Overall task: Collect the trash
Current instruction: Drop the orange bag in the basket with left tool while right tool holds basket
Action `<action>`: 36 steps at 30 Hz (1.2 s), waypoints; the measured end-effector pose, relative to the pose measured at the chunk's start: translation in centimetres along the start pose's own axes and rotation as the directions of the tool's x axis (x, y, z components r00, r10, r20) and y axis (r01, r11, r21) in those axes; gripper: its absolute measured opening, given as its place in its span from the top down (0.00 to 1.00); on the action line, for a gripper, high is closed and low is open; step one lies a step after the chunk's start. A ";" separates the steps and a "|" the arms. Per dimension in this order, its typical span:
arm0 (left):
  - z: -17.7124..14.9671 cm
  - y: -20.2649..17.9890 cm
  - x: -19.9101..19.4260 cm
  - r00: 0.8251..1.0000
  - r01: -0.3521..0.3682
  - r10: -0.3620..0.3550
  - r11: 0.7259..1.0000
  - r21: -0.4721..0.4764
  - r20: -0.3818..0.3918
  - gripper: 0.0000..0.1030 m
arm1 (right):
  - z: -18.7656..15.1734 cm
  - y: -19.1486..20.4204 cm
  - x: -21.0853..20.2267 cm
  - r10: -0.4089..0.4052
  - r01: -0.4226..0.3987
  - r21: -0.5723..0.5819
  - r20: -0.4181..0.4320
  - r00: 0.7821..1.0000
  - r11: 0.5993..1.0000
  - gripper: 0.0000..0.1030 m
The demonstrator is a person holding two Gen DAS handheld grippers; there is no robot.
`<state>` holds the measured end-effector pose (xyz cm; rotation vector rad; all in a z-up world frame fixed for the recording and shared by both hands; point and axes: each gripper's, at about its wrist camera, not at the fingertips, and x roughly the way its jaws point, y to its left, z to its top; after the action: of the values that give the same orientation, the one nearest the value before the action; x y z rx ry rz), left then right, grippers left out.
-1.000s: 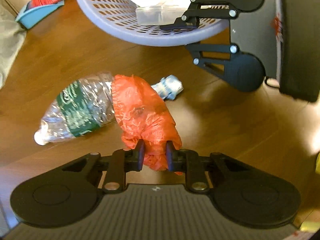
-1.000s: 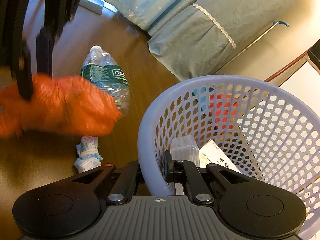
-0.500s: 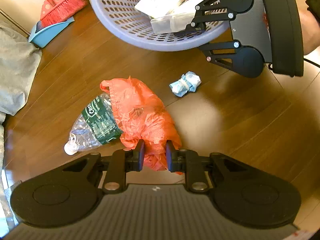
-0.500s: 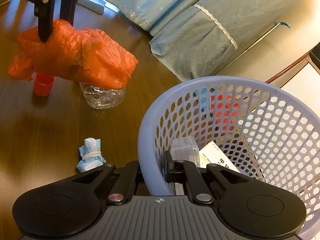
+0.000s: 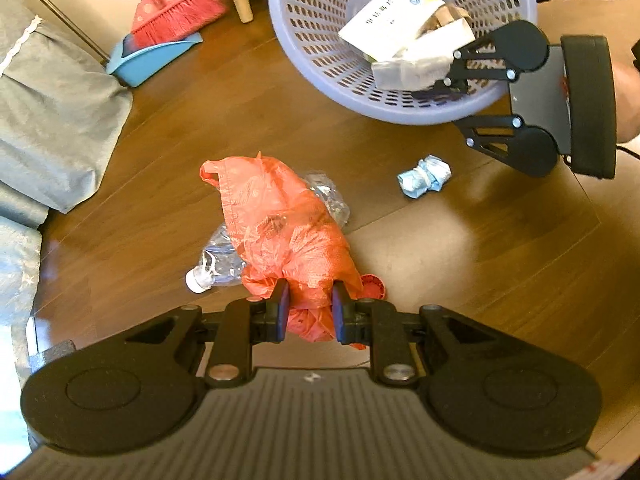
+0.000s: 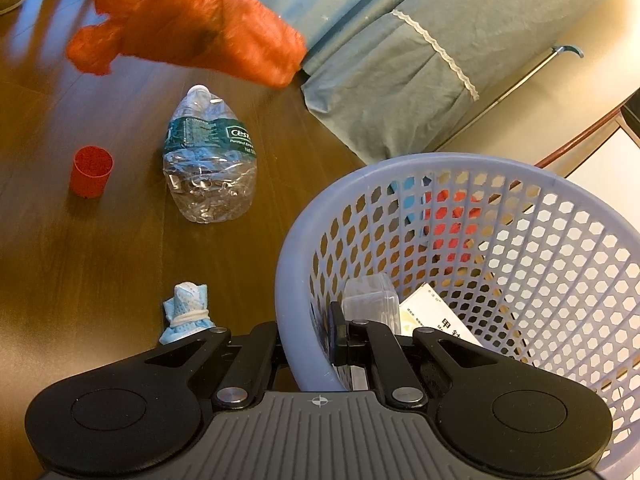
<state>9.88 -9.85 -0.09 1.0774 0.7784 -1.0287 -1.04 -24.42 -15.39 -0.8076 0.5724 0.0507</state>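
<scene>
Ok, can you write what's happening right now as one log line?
left tool: shut on bag, off floor | right tool: shut on basket rim | on floor: bottle, cup, mask

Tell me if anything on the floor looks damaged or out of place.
The plastic bottle lies on its side on the wood floor, crushed and dented. A balled-up blue mask sits loose beside the basket, and a small red cup stands alone. All are litter still outside the basket.

Glossy brown wood floor [image 5: 460, 248], blue-grey bed skirt [image 6: 400, 80] beside it, cream wall [image 6: 540, 92] behind.
</scene>
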 end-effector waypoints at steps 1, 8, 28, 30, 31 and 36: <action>0.1 0.0 -0.1 1.000 -0.001 0.001 1.000 0.002 0.003 0.83 | 0.0 0.0 0.0 0.000 0.000 -0.001 0.001 1.000 1.000 0.97; 0.9 -0.6 -0.4 1.000 0.011 -0.011 1.000 0.013 0.019 0.83 | -0.1 0.2 -0.2 0.005 -0.005 -0.005 0.003 1.000 1.000 0.97; 3.0 -1.8 -0.9 0.998 0.020 -0.023 0.998 0.060 0.062 0.83 | -0.3 0.4 -0.6 0.010 -0.010 -0.017 0.004 1.000 1.000 0.97; 3.2 -1.9 -1.0 0.998 0.019 -0.023 0.998 0.064 0.066 0.83 | -0.3 0.4 -0.6 0.011 -0.011 -0.017 0.004 1.000 1.000 0.97; 3.3 -1.9 -1.1 0.997 0.019 -0.024 0.998 0.065 0.069 0.83 | -0.3 0.4 -0.6 0.011 -0.011 -0.018 0.005 1.000 1.000 0.97; 4.0 -2.3 -1.4 0.996 0.019 -0.026 0.997 0.080 0.080 0.83 | -0.2 0.4 -0.6 0.011 -0.010 -0.017 0.004 1.000 1.000 0.97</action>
<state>7.35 -13.54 1.60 1.0896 0.6904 -1.1237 -1.78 -24.23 -15.44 -0.8207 0.5726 0.0671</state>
